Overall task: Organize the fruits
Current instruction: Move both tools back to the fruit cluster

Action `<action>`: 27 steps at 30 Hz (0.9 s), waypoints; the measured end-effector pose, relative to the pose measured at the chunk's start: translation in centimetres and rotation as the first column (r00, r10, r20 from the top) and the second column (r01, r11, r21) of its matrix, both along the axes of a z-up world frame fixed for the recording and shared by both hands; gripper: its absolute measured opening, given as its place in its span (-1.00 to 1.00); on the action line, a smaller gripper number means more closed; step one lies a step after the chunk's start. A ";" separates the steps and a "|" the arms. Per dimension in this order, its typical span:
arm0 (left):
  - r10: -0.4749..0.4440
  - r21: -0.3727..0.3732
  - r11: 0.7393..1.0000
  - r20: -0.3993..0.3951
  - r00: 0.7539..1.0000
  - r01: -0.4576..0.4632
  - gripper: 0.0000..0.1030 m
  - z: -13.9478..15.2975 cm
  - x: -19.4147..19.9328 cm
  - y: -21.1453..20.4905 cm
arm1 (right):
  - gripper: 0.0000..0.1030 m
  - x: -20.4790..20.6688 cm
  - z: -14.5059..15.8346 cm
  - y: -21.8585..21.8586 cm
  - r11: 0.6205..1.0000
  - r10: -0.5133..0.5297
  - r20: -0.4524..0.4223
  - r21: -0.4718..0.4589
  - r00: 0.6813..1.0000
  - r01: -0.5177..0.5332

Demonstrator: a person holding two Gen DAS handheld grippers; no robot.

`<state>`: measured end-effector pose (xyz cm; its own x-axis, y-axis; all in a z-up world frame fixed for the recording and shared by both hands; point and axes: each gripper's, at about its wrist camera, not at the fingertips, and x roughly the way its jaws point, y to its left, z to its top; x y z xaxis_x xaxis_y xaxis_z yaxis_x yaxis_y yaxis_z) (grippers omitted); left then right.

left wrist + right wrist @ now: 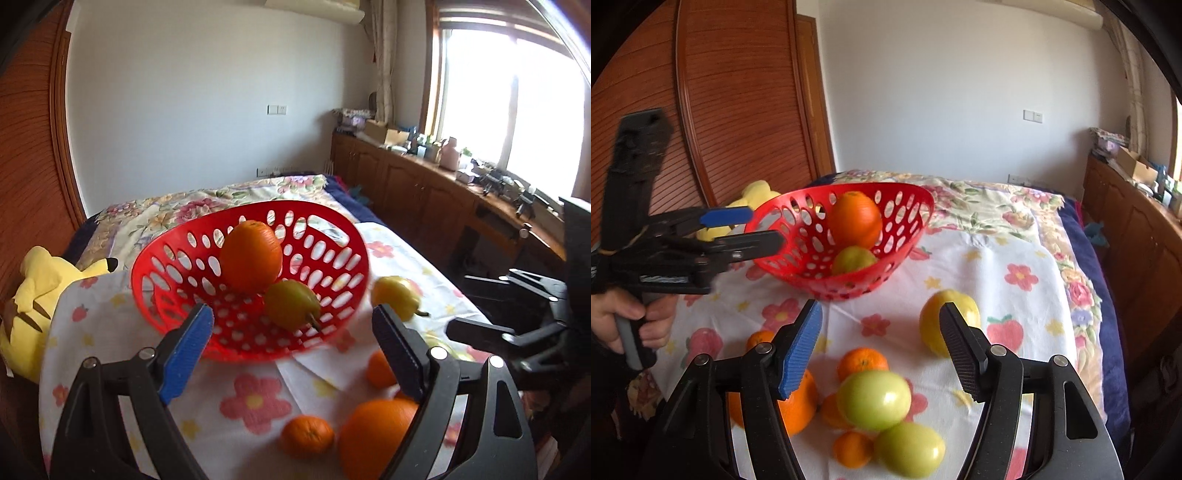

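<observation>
Left gripper (764, 229): we see its fingers parted at the tilted red basket (332, 236) rim, holding nothing.
Right gripper (879, 354): fingers apart over loose fruit.
Green apple (873, 400): nearest us; we judge it firm, smooth, slippery; take it across the middle.

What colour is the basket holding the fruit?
Red, with oval holes; the basket shows best in the left wrist view.

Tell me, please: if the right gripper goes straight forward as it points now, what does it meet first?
Probably the floral cloth between the red basket and the yellow pear. The open right gripper aims there; depth is unclear, so its right finger might graze the pear.
</observation>
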<state>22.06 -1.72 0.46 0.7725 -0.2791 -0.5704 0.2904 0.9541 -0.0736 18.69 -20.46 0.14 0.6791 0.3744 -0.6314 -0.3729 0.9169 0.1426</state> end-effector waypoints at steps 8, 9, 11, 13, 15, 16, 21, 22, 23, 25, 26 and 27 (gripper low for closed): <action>-0.016 -0.010 1.000 0.034 0.999 0.016 0.71 -1.2 -5.6 0.2 | 0.29 -3.5 -2.2 0.1 0.999 -0.045 0.004 -0.029 0.999 0.045; -0.013 -0.009 1.000 0.037 0.999 0.013 0.71 -1.4 -6.1 0.4 | 0.29 -4.0 -2.6 0.0 0.998 -0.052 -0.001 -0.032 0.999 0.052; -0.014 -0.025 1.000 0.037 0.999 0.015 0.71 -2.0 -7.1 0.7 | 0.28 -4.7 -3.2 -0.3 0.998 -0.063 -0.010 -0.030 0.998 0.063; -0.018 -0.043 0.999 0.028 0.999 0.019 0.71 -2.6 -7.7 0.8 | 0.28 -5.4 -3.9 -0.7 0.997 -0.078 -0.017 -0.024 0.997 0.078; -0.013 -0.051 0.999 0.021 1.000 0.014 0.71 -3.4 -8.3 1.0 | 0.27 -5.8 -4.4 -1.0 0.996 -0.089 -0.023 -0.023 0.996 0.089; -0.010 -0.052 0.999 0.018 1.000 0.011 0.71 -3.6 -8.4 1.0 | 0.25 -5.9 -4.6 -1.2 0.995 -0.094 -0.027 -0.020 0.995 0.094; 0.006 -0.053 0.999 0.008 1.000 -0.006 0.71 -4.9 -9.1 1.1 | 0.23 -6.3 -5.4 -1.7 0.994 -0.107 -0.043 -0.016 0.993 0.107; 0.008 -0.059 0.998 0.007 1.000 -0.007 0.71 -5.1 -9.3 1.1 | 0.22 -6.3 -5.5 -1.7 0.994 -0.106 -0.043 -0.016 0.993 0.105; 0.008 -0.064 0.998 0.006 1.000 -0.008 0.71 -5.3 -9.4 1.1 | 0.22 -6.3 -5.6 -1.8 0.994 -0.107 -0.043 -0.018 0.993 0.106; 0.008 -0.070 0.998 0.004 1.000 -0.008 0.71 -5.5 -9.6 1.0 | 0.21 -6.3 -5.7 -1.8 0.994 -0.110 -0.045 -0.021 0.993 0.109; 0.006 -0.072 0.997 0.003 1.000 -0.005 0.71 -5.6 -9.8 0.9 | 0.21 -6.3 -5.8 -1.8 0.993 -0.113 -0.044 -0.024 0.993 0.112; 0.004 -0.074 0.997 0.004 1.000 -0.004 0.71 -5.6 -9.8 0.9 | 0.21 -6.3 -5.9 -1.8 0.993 -0.115 -0.045 -0.024 0.992 0.114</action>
